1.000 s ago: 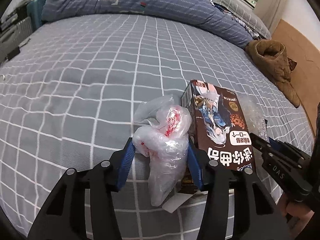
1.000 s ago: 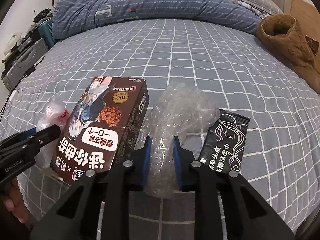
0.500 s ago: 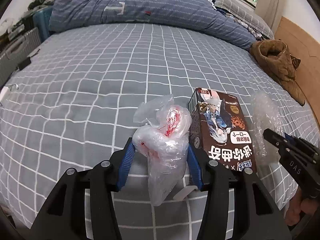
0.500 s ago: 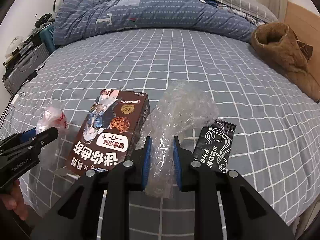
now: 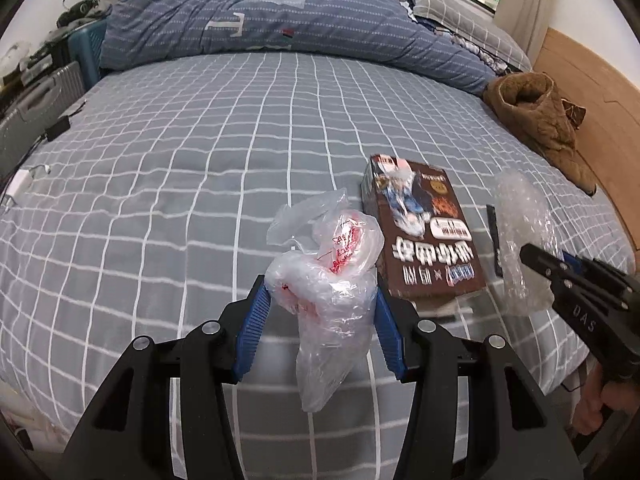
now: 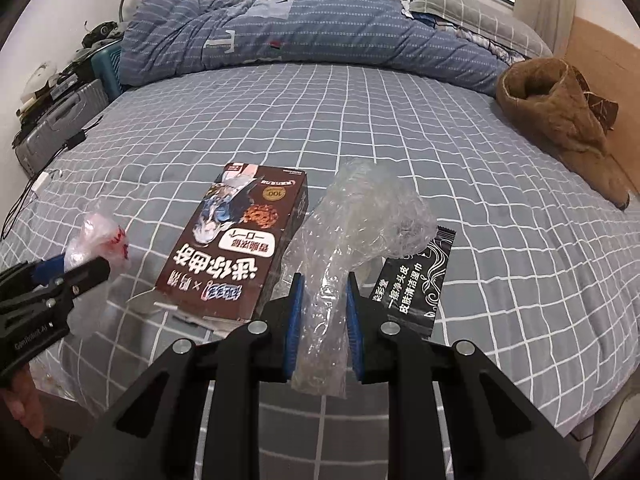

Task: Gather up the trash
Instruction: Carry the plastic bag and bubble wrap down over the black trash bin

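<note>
My left gripper is shut on a crumpled clear plastic bag with red print, held above the bed. My right gripper is shut on a wad of clear bubble wrap, also lifted. A brown snack box lies flat on the grey checked bedsheet between the two grippers; it also shows in the left wrist view. A black wet-wipe packet lies on the sheet right of the bubble wrap. The right gripper shows at the right in the left wrist view; the left gripper shows at the left in the right wrist view.
A blue duvet is heaped at the far end of the bed. A brown fleece garment lies at the right edge by the wooden headboard. A suitcase and clutter stand beside the bed on the left. A white charger lies near the left edge.
Both grippers have pulled back and risen from the bed with their loads. The snack box and the wipe packet stay on the sheet and look smaller.
</note>
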`<control>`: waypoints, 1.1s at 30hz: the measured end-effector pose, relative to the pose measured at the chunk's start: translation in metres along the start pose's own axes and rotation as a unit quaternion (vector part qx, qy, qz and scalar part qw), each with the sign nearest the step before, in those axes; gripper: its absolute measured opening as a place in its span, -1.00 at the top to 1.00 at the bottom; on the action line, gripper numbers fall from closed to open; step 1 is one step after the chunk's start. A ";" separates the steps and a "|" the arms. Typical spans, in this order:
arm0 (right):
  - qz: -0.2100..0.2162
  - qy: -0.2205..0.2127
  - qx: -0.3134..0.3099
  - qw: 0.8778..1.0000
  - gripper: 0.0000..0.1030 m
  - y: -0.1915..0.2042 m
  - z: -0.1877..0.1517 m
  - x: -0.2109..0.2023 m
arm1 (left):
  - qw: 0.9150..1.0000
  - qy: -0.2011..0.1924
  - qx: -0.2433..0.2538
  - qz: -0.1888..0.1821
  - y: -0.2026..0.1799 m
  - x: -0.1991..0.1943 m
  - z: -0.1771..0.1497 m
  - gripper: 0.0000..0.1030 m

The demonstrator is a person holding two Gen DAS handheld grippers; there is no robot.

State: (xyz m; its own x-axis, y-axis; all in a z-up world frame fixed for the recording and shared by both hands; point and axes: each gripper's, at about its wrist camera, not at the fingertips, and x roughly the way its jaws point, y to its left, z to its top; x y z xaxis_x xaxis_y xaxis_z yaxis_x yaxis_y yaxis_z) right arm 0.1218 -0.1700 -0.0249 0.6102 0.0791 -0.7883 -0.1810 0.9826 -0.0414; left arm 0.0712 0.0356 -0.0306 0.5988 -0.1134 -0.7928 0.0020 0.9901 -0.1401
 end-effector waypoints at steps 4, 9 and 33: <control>-0.005 -0.003 -0.002 1.000 0.63 -0.001 -0.005 -0.010 | 1.000 -0.001 0.004 -0.005 -0.004 -0.011 -0.010 0.04; -0.006 -0.003 -0.006 1.000 0.63 -0.002 -0.014 -0.024 | 1.000 -0.009 0.002 -0.007 -0.007 -0.028 -0.020 0.04; 0.019 -0.012 -0.013 1.000 0.63 0.010 -0.064 -0.084 | 1.000 -0.002 0.006 -0.009 -0.026 -0.075 -0.081 0.04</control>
State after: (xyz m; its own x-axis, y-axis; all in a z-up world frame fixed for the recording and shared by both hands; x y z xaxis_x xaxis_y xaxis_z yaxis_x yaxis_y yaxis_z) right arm 0.0196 -0.1780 0.0012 0.6208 0.1210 -0.7746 -0.2248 0.9740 -0.0280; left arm -0.0389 0.0116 -0.0153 0.6015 -0.1304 -0.7881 0.0215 0.9889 -0.1473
